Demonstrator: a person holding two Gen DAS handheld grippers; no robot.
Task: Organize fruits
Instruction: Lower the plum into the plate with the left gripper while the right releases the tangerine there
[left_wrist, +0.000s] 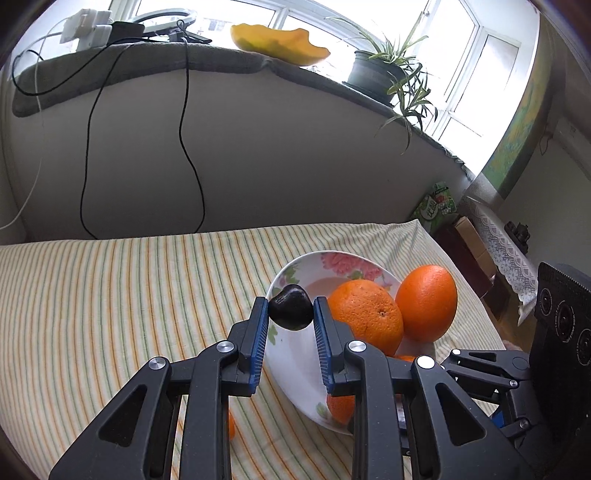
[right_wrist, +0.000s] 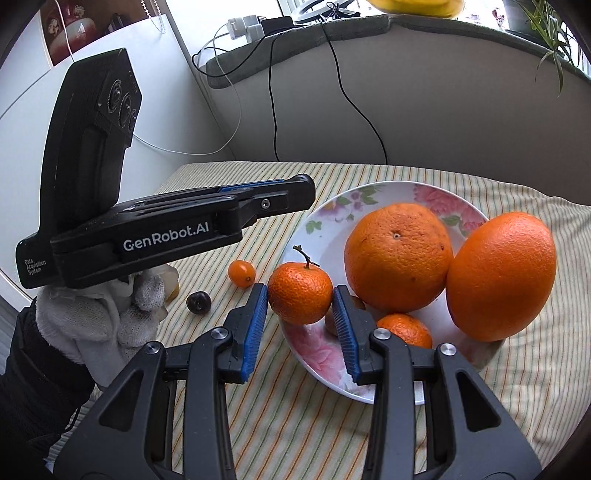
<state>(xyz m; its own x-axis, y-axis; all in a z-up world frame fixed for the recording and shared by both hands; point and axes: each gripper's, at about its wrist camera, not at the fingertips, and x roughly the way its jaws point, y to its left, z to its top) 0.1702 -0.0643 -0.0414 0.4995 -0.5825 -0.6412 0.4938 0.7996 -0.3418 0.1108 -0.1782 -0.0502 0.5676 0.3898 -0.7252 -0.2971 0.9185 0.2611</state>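
Orange is filling most of the flowered plate (right_wrist: 436, 195), the landmark for everything else: two big oranges are sitting in it, one (right_wrist: 397, 254) well inside and the other (right_wrist: 500, 275) leaning over its right rim, with a smaller mandarin (right_wrist: 406, 328) tucked under them. The right gripper (right_wrist: 300, 301) is clamping a stemmed mandarin (right_wrist: 300, 291) between its blue pads and holding it over the plate's near-left rim, seemingly about to set it down. The left gripper (left_wrist: 290, 308) is pinching a dark, glossy fruit (left_wrist: 290, 307), perhaps a cherry or small plum, just above the plate's left edge. Left of the plate, on the striped cloth (right_wrist: 295, 424), a small orange tomato-like fruit (right_wrist: 241, 273) and another dark fruit (right_wrist: 198, 302) are lying loose, so I judge the sorting roughly halfway done, with two pieces in transit and at least two waiting. The right wrist view is showing those loose fruits and the gloved hand (right_wrist: 99, 321) carrying the left gripper, which the left wrist view is missing; the left wrist view alone is revealing what that gripper is holding, since from the right its jaws are seen only side-on.
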